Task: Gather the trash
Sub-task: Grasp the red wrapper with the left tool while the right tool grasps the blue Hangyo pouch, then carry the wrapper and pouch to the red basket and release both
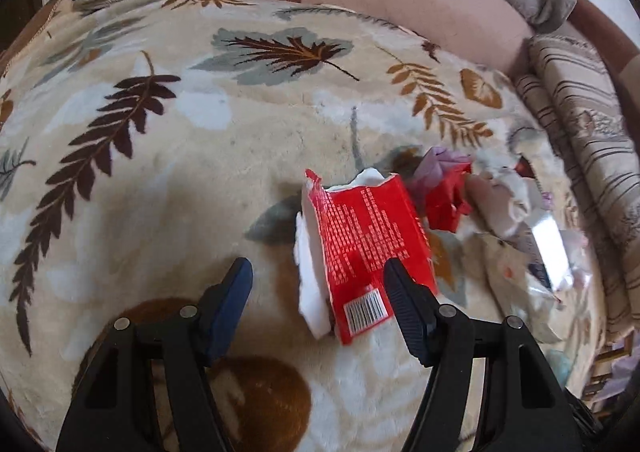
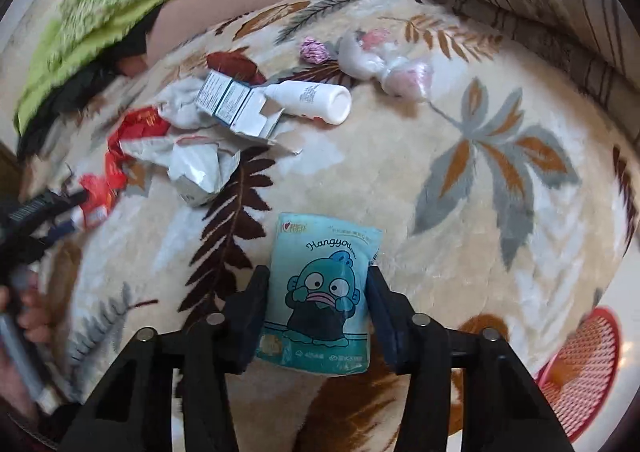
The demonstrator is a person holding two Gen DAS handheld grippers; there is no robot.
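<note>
Two views: right tool (image 2: 318, 306) clamps teal packet (image 2: 320, 292); left tool (image 1: 320, 292) agape.

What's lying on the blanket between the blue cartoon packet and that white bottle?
Nothing but bare leaf-patterned blanket separates the blue packet from the white bottle, as the right wrist view shows.

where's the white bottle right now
In the right wrist view the white bottle lies on its side on the leaf-print blanket, upper middle, just right of the opened white carton.
</note>
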